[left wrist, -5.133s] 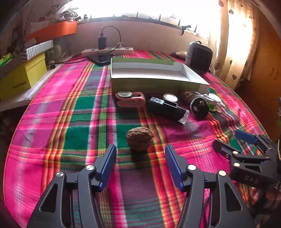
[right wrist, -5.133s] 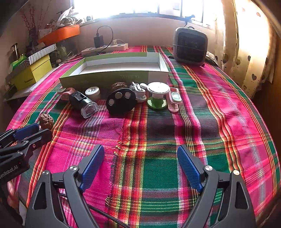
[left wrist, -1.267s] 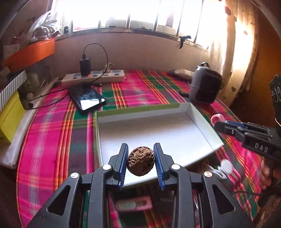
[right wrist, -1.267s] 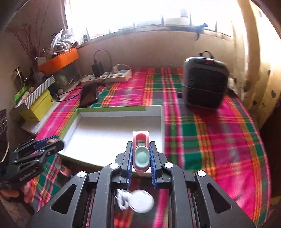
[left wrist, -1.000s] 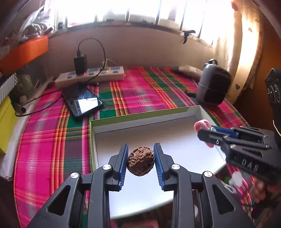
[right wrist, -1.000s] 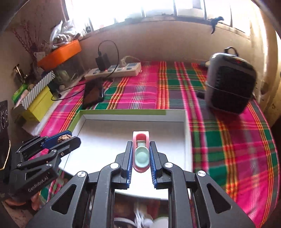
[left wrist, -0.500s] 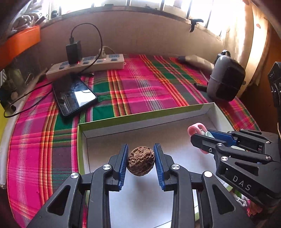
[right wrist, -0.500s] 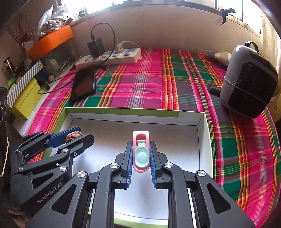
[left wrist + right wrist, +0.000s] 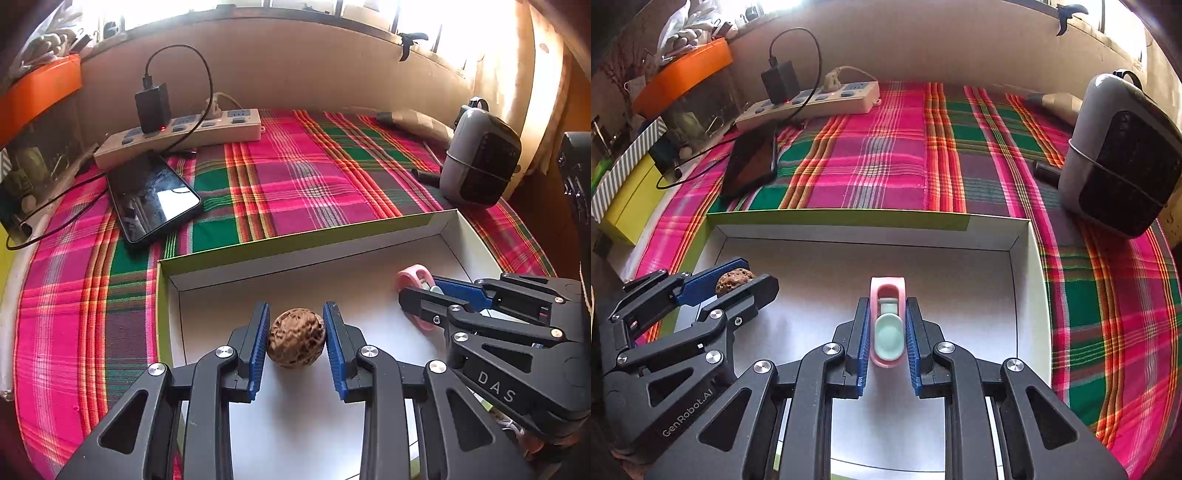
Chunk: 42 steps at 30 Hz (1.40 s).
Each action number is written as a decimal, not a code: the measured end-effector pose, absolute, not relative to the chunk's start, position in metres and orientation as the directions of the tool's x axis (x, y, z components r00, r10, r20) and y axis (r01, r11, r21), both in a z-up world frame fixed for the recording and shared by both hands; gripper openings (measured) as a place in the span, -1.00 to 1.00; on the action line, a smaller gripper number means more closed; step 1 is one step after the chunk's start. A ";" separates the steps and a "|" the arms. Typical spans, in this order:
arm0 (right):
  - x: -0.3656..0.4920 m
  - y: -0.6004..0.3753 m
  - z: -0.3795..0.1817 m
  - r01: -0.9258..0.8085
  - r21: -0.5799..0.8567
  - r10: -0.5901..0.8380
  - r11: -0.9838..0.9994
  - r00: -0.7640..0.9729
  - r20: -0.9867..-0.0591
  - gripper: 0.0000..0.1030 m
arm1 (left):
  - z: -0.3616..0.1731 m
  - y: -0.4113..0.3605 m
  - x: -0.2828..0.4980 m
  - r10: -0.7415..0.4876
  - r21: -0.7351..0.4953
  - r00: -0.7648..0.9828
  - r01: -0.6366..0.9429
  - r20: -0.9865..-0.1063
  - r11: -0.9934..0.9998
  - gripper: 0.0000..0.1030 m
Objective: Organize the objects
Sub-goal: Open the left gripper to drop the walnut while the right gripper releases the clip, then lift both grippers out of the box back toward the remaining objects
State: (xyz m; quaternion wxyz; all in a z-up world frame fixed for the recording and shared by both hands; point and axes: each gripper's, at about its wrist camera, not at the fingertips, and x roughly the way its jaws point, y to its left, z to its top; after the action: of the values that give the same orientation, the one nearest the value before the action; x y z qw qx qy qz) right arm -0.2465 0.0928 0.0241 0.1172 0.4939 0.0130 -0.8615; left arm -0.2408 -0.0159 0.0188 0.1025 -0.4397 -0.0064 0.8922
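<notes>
Both tongs are over the white box [image 9: 1022,280], so the step in hand is the drop-off. The left tongs [image 9: 296,338] are clamped on a brown walnut [image 9: 296,342] above the box's left half; the right tongs [image 9: 886,339] grip a pink-and-mint clip [image 9: 887,325] near the middle. Whether either item already touches the box floor is hard to tell. Next, each should lower until its item rests, then spread its jaws and back away without nudging the other.
</notes>
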 end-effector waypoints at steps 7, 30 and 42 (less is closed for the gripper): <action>-0.246 0.096 0.024 0.218 0.124 -0.217 -0.968 -0.484 -0.847 -0.58 | 0.016 -0.014 -0.241 0.203 -0.115 -0.580 -0.185 -0.789 -0.976 -0.46; -0.198 0.106 0.068 0.229 0.155 -0.264 -0.961 -0.595 -0.759 -0.10 | 0.066 -0.035 -0.176 0.231 -0.134 -0.683 -0.193 -0.693 -0.972 -0.42; -0.141 0.125 0.095 0.256 0.150 -0.288 -0.955 -0.678 -0.676 -0.10 | 0.070 -0.064 -0.121 0.187 -0.112 -0.720 -0.151 -0.669 -0.982 -0.42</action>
State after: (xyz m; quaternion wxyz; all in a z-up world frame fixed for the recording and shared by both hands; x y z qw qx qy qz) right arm -0.1411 0.1253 0.0948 0.1484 0.3727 -0.0217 -0.9158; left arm -0.1208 -0.0641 0.0701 0.0913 -0.3631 -0.0249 0.9269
